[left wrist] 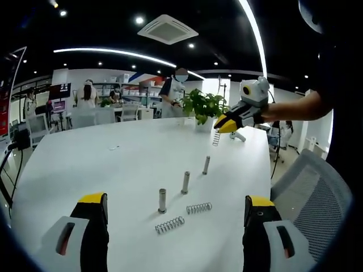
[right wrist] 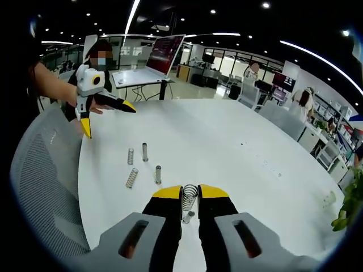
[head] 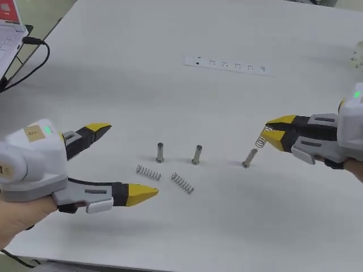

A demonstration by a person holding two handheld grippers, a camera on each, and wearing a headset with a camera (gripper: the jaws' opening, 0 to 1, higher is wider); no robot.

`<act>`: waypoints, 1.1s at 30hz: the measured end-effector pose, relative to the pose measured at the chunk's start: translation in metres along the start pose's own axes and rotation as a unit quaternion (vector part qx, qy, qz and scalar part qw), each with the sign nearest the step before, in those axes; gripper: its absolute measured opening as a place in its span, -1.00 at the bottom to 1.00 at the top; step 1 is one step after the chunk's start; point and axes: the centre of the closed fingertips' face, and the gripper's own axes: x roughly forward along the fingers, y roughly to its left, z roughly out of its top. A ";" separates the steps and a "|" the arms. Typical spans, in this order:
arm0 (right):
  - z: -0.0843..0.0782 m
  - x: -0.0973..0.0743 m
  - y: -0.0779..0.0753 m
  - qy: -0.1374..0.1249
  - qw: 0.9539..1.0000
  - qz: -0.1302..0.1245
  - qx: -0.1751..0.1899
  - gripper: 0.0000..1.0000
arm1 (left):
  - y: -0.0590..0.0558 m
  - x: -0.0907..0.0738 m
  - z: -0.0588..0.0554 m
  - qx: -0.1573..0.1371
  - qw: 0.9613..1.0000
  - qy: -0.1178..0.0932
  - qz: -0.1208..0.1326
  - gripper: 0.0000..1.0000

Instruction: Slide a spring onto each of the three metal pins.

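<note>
White workbench (head: 170, 34): first spring going on, none seated yet.
Right gripper (head: 267, 131) pinches a small coiled steel spring (head: 262, 137) just above the tilted right-hand short metal pin (head: 249, 158); left gripper (head: 131, 160) gapes wide, idle. Next: align coil over pin tip, lower. Spare springs (head: 148, 172) lie on the bench.

1. The desk (head: 238, 226) is plain white, and so is the power strip (head: 227, 64).
2. Every pin (head: 197, 154) and spring (head: 148, 172) is silver-grey metal.
3. The left gripper (head: 130, 160) and right gripper (head: 267, 131) have pale grey bodies and black jaws with yellow tips.
</note>
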 end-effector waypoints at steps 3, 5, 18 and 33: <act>-0.004 0.002 -0.006 0.006 1.000 -0.008 0.006 -0.85 | 0.002 -0.002 -0.001 -0.003 1.000 0.002 0.004 0.94; -0.006 0.003 -0.009 0.008 1.000 -0.011 0.009 -0.85 | 0.003 -0.002 -0.001 -0.002 1.000 0.002 0.006 0.95; -0.021 0.012 -0.013 0.020 0.999 -0.015 0.031 -0.85 | 0.000 -0.003 -0.006 -0.001 1.000 0.012 0.004 0.92; -0.027 0.021 -0.011 0.027 0.999 -0.015 0.031 -0.85 | -0.001 -0.004 -0.008 -0.003 1.000 0.015 0.002 0.89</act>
